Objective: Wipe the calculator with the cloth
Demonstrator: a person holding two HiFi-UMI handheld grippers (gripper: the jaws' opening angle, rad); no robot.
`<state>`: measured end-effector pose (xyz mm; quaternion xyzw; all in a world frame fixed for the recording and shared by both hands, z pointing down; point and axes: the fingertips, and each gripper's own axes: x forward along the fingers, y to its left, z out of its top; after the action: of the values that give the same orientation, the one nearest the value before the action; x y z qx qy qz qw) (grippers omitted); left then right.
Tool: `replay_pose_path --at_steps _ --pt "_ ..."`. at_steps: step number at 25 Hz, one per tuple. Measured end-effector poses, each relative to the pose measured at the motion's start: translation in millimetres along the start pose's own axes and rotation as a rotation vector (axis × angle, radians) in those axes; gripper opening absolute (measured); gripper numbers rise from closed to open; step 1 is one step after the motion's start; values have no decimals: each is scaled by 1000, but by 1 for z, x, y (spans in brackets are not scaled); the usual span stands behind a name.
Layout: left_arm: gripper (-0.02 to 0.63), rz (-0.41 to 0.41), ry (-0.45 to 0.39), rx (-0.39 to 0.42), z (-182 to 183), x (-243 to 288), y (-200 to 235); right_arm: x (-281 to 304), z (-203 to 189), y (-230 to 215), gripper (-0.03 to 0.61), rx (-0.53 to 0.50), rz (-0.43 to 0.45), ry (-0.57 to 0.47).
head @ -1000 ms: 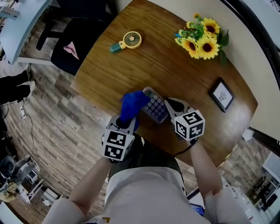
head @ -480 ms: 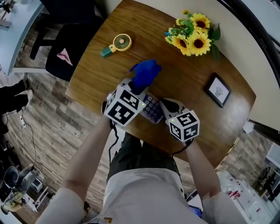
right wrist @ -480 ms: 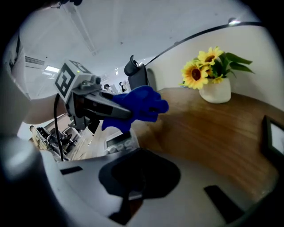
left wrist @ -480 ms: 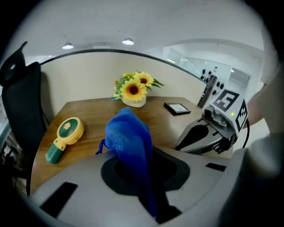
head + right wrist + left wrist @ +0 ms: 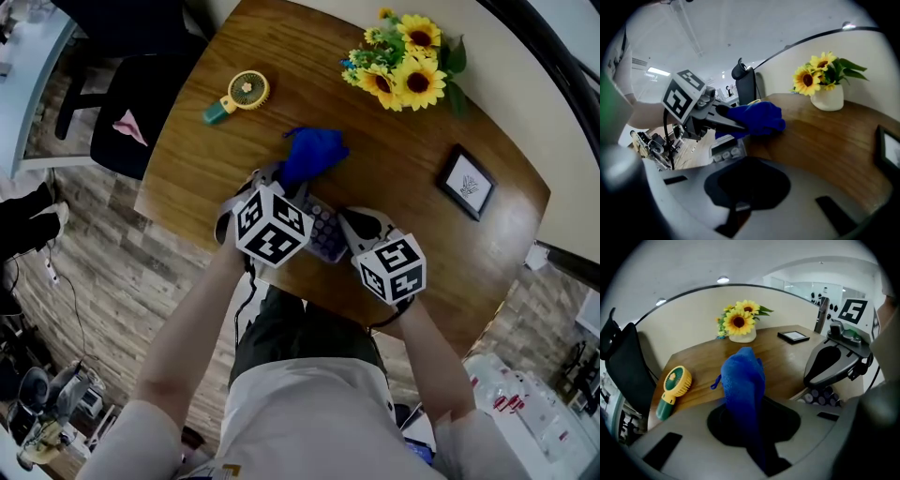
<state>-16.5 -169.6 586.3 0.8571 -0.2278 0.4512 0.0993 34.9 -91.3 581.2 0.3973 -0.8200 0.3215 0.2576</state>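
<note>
The left gripper (image 5: 292,186) clamps the blue cloth (image 5: 312,152) just above the calculator (image 5: 324,234), whose long axis runs toward lower right. The right gripper (image 5: 362,225) appears closed on its lower-right end.

Left tool (image 5: 289,185) clamped, right tool (image 5: 350,223) clamped (side by side), both forearms (image 5: 192,328) reaching forward

Two tools: the left tool (image 5: 286,180) and the right tool (image 5: 351,221). One table (image 5: 394,159), and on it one blue cloth (image 5: 311,153), one calculator (image 5: 325,234), one yellow hand fan (image 5: 239,96) far left, one bunch of sunflowers (image 5: 403,66) in one white vase (image 5: 742,337), and one framed picture (image 5: 466,183) at the right. One black chair (image 5: 141,103) stands to the left.
</note>
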Motion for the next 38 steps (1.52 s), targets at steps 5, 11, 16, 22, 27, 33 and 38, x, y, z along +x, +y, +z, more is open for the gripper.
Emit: replay_pose_path --at_steps 5,11,16,22,27,33,38 --pt "54 -32 48 -100 -34 -9 9 -1 -1 -2 3 15 -10 -3" --pt "52 -31 45 -262 -75 -36 -6 -1 -1 -2 3 27 -30 -16" --pt "52 12 11 -462 -96 -51 -18 -2 -1 -3 3 47 -44 -30" --pt "52 87 -47 -746 -107 -57 -44 -2 -1 -4 3 73 -83 -47" --pt "51 96 -99 -942 -103 -56 -69 -3 -1 -4 3 99 -131 -78" --pt "52 89 -121 -1056 -94 -53 -97 -3 -1 -5 3 128 -162 -91" --pt "52 17 -123 -1071 -91 -51 -119 -5 -1 -7 3 111 -178 -94"
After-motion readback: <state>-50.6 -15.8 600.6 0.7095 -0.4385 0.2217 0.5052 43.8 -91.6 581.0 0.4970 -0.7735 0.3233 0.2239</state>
